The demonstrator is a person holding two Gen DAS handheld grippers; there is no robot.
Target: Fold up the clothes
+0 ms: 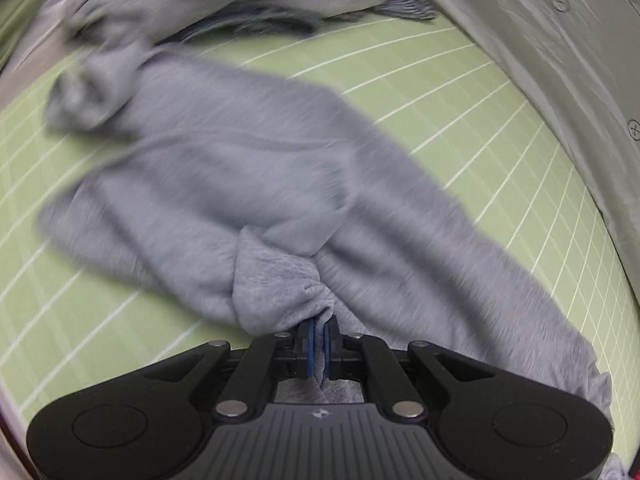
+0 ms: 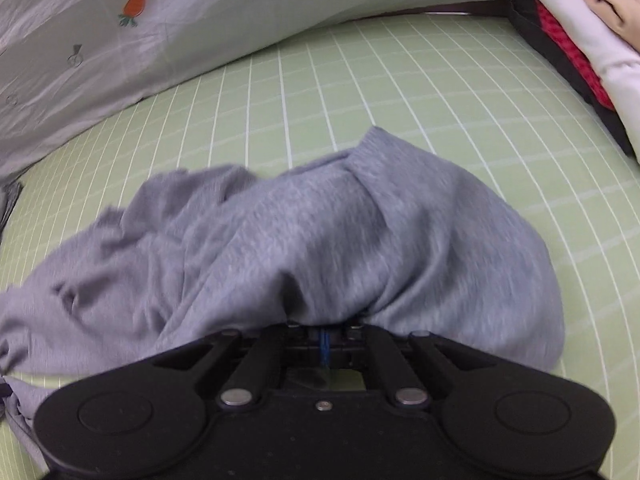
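1. Grey garment point(image 1: 248, 184) rumpled across green gridded sheet point(image 1: 460, 120); unfolded.
2. Left gripper point(image 1: 320, 338) clenched on bunched hem; right gripper point(image 2: 325, 342) closed under draped cloth, grasp probable.
3. Risk, judged: uneven pull slipping fabric, skewing fold.

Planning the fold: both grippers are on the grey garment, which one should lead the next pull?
Left, probably. The left hand-held gripper visibly pinches the garment, with its length laid out ahead. The right hand-held gripper is shut under bunched cloth.
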